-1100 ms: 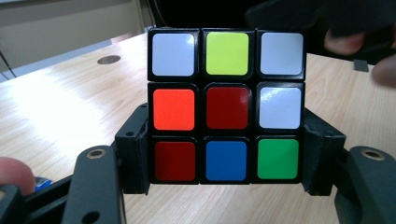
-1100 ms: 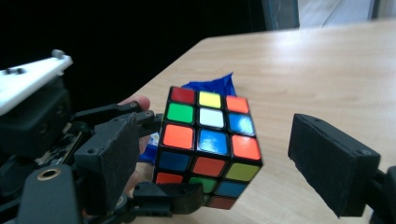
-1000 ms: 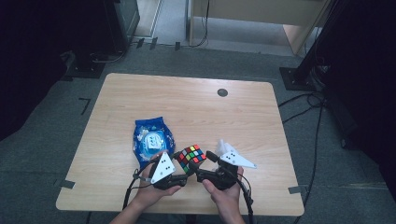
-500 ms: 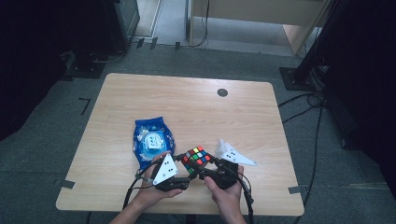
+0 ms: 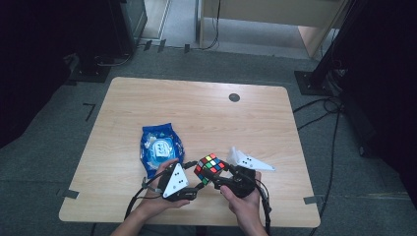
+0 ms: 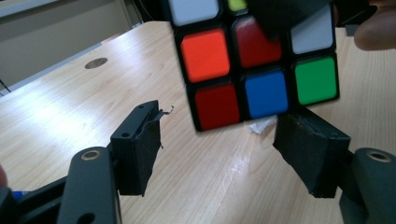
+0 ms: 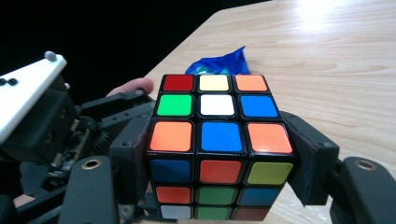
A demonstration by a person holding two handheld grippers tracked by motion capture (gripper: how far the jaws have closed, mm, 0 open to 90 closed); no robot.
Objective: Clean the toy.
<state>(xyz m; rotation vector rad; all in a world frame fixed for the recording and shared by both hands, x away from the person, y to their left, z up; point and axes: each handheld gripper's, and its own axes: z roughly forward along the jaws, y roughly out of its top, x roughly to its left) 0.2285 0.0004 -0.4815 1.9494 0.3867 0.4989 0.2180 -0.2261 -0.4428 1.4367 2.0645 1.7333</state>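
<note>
A scrambled Rubik's cube (image 5: 210, 168) hangs just above the near part of the wooden table (image 5: 196, 113). My right gripper (image 5: 215, 176) is shut on it. In the right gripper view its two pads press the cube (image 7: 217, 140) from both sides, and these jaws (image 7: 218, 154) have just closed on it. My left gripper (image 5: 200, 183) faces the cube from the left and stands open. In the left gripper view the cube (image 6: 257, 60) floats above and beyond its spread jaws (image 6: 224, 133), touching neither pad.
A blue snack packet (image 5: 160, 147) lies on the table just left of the hands and shows behind the cube (image 7: 224, 65). A small black round insert (image 5: 234, 97) sits near the far edge. The table's near edge lies right under both hands.
The cube has shifted slightly to the right between the two grippers. Both hands have stayed almost in place.
</note>
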